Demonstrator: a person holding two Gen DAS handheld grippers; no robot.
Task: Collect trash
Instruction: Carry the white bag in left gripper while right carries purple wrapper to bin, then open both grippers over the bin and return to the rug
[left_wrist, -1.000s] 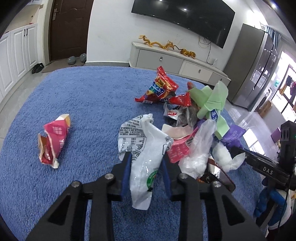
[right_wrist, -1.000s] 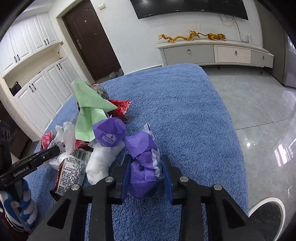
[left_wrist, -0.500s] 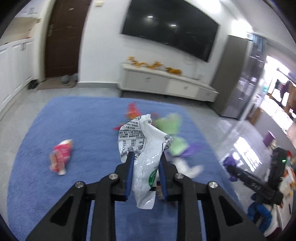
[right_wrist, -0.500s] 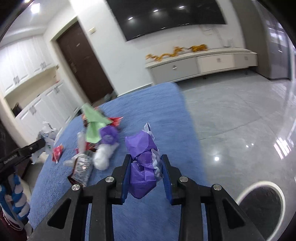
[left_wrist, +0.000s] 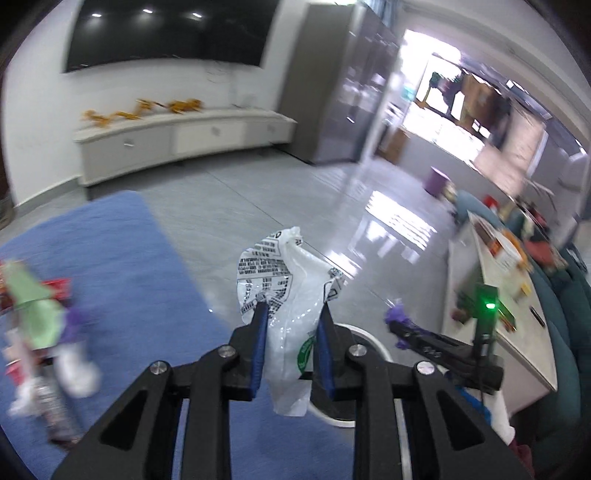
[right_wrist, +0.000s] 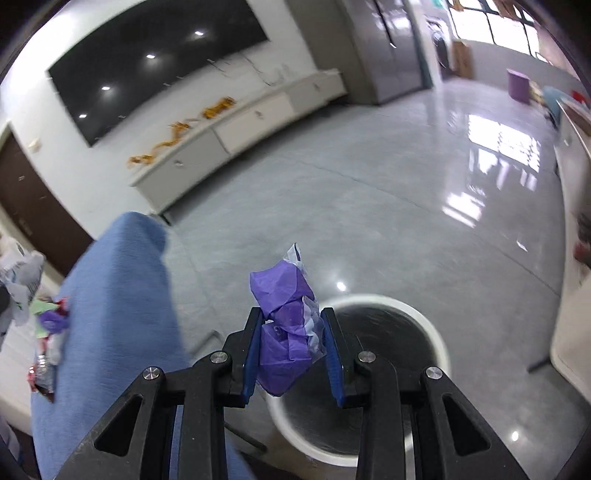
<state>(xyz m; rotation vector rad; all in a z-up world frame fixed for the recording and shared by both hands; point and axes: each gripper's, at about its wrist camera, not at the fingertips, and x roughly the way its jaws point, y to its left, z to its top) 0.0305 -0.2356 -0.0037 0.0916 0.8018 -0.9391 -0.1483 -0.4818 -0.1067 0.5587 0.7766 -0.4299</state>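
Note:
My left gripper (left_wrist: 291, 310) is shut on a crumpled white plastic wrapper (left_wrist: 284, 280) with black print, carried above the carpet's edge. A white bin rim (left_wrist: 369, 336) shows just behind it. My right gripper (right_wrist: 291, 317) is shut on a crumpled purple wrapper (right_wrist: 282, 328), held at the near left rim of the round white bin (right_wrist: 432, 332) with its dark inside. In the left wrist view the right gripper (left_wrist: 397, 321) appears at the right with the purple scrap. Several more wrappers (left_wrist: 40, 321) lie in a pile on the blue carpet (left_wrist: 110, 266).
Grey tiled floor (right_wrist: 369, 206) surrounds the bin. A white TV cabinet (left_wrist: 177, 136) and dark screen stand along the far wall. A low table (left_wrist: 495, 266) with clutter and a teal sofa (left_wrist: 565, 314) are at the right. The trash pile (right_wrist: 48, 325) sits left of the carpet.
Both grippers swung right from the trash pile on the carpet toward the tiled floor and the white bin, each carrying its wrapper. The views are rolled.

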